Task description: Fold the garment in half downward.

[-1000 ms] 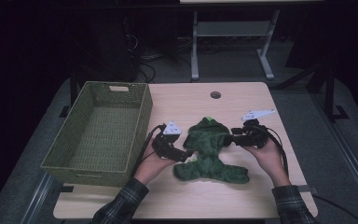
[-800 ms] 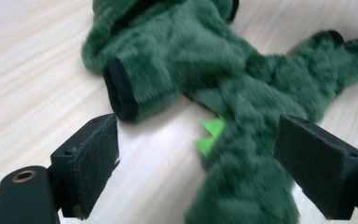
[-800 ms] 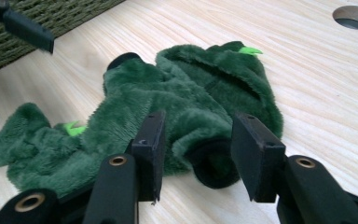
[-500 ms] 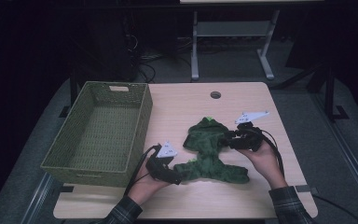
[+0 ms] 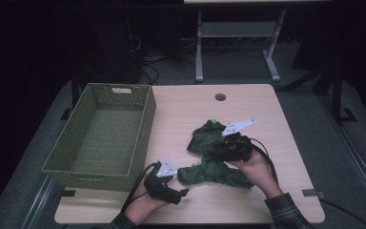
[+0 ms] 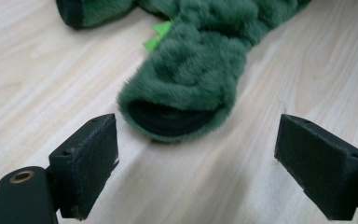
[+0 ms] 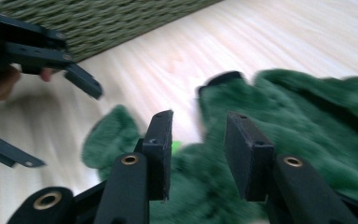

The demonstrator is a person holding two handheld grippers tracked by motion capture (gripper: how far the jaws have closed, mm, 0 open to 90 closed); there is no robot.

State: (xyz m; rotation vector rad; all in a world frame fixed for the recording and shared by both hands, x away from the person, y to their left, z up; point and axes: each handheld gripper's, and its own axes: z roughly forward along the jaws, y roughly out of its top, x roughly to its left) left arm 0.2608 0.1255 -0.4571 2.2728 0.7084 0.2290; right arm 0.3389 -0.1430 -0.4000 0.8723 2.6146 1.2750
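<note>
A dark green fuzzy garment [image 5: 208, 169] with bright green spikes lies crumpled on the wooden table [image 5: 186, 114]. My left gripper [image 5: 181, 194] sits near the table's front edge and points right at the garment's lower end. It is wide open, and a black-lined cuff [image 6: 177, 116] lies just ahead of the left gripper [image 6: 193, 140]. My right gripper [image 5: 215, 152] hovers over the garment's upper part. In its own view the right gripper [image 7: 198, 119] has its jaws narrowed; they have just been closing, with the garment [image 7: 303, 121] below them and nothing pinched.
A green woven basket [image 5: 143, 129], with nothing in it, stands at the table's left; its wall [image 7: 102, 23] also shows behind the left gripper [image 7: 70, 128] in the right gripper view. A round cable hole [image 5: 220, 97] lies at the back. Dark floor and a desk frame lie beyond.
My left gripper has drawn back toward the front edge, to the garment's lower end. My right gripper has moved left onto the garment, whose upper part now looks more bunched.
</note>
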